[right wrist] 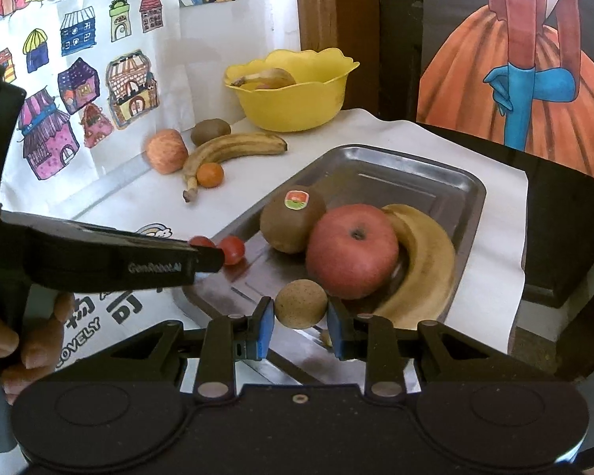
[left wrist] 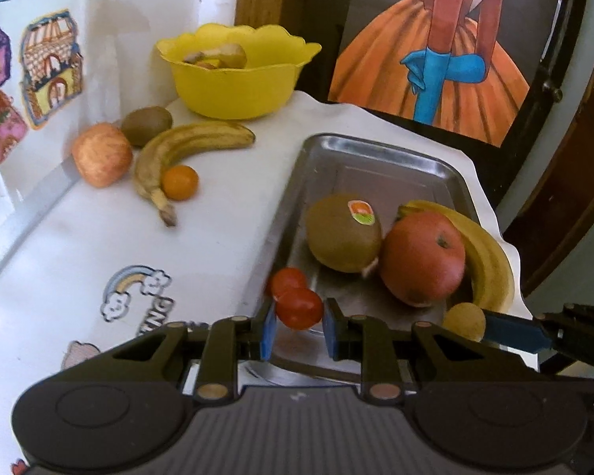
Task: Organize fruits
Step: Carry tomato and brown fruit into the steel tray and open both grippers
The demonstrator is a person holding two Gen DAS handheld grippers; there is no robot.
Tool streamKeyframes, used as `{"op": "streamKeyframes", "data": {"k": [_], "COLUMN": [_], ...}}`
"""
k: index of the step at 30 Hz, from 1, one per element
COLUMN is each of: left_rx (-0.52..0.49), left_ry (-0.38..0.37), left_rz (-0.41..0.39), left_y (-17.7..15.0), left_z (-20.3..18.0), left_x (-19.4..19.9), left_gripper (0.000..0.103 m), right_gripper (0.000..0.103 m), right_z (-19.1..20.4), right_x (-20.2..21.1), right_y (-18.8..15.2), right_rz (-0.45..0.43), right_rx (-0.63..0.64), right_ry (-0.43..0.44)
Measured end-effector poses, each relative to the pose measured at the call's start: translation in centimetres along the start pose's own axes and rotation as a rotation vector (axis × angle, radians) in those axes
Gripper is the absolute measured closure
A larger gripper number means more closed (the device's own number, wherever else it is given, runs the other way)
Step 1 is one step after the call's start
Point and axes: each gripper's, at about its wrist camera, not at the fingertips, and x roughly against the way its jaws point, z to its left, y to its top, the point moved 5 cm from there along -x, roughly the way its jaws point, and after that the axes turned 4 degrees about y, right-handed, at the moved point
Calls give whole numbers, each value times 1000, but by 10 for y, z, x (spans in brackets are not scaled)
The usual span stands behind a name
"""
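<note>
Two red tomatoes [left wrist: 297,301] sit between the blue pads [left wrist: 268,330] of the black left tool [left wrist: 299,330]. The right tool [right wrist: 300,326], also black with blue pads, frames a tan, speckled round fruit [right wrist: 301,304], possibly a longan. In the silver tray [left wrist: 380,158]: a brown kiwi [left wrist: 342,237] with an orange-and-green sticker, a red apple [left wrist: 421,259], a yellow banana [left wrist: 489,261]. The bowl [left wrist: 233,79] is yellow; the worktop [left wrist: 79,245] is white with cartoon stickers.

House drawings [right wrist: 87,95], dress painting [left wrist: 435,59]

Shiny brushed-metal tray [right wrist: 396,166]; glossy yellow plastic bowl [right wrist: 297,99]; fuzzy matt kiwi [right wrist: 291,219]; white paper covering [left wrist: 99,237].
</note>
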Motion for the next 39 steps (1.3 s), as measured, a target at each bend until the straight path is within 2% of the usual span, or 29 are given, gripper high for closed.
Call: {"op": "streamKeyframes", "data": {"k": [18,36,39], "left_rx": [36,53,56], "left_ry": [53,78,77], "left_rz": [42,44,43], "left_y": [-7,-5,-4], "left_z": [-11,-3,-1], "left_x": [-13,-14,-13], "left_gripper": [75,75,71], "right_gripper": [72,71,68], "right_z": [-21,-11,-11], "right_x": [-10,-22,-22], "right_y": [1,-1,1], "right_rz": [22,39,34], "right_rx": [36,45,40], "right_ry": [57,90,85]}}
